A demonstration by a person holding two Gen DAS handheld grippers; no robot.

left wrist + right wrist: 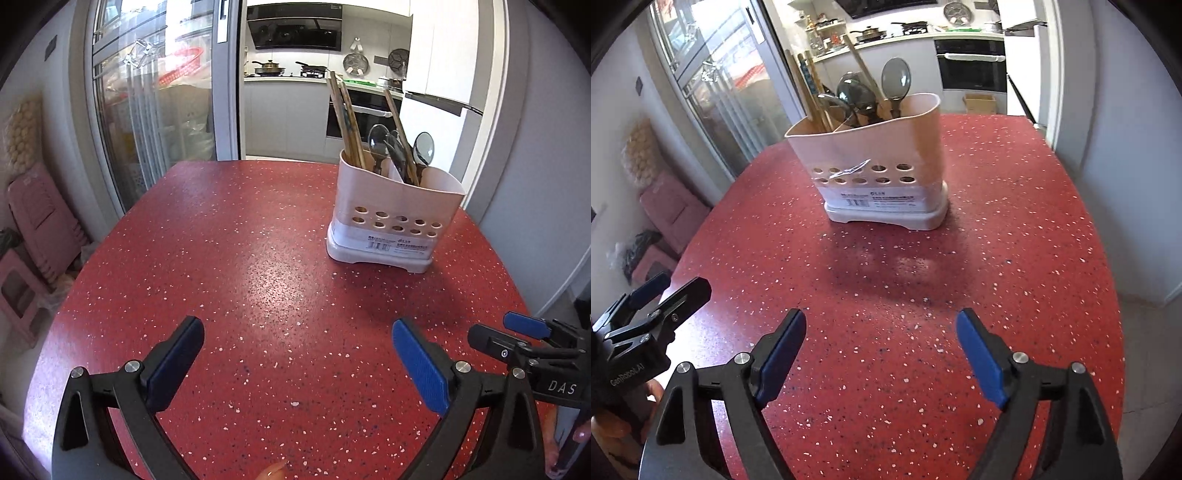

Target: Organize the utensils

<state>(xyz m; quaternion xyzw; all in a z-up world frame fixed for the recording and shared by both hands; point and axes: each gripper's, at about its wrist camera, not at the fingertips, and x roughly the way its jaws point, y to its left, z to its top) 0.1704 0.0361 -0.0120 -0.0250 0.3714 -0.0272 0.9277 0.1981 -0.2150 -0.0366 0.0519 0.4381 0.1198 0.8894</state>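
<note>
A pale plastic utensil holder [391, 218] [882, 162] with round holes stands on the red speckled table [221, 266] [1015, 240]. Wooden chopsticks [345, 122] [809, 92] and metal spoons [378, 142] [895, 79] stick up out of it. My left gripper [297, 332] hovers open over the table, well short of the holder, nothing between its blue pads. My right gripper [881, 325] is open too, with nothing in it, and the holder lies ahead of it. Each gripper appears at the edge of the other's view, the right gripper [513, 328] and the left gripper [672, 290].
The table ends at a glass sliding door [155, 103] on the left and a white wall [535, 147] on the right. Pink stools [40, 221] stand on the floor to the left. A kitchen with an oven [973, 66] lies beyond.
</note>
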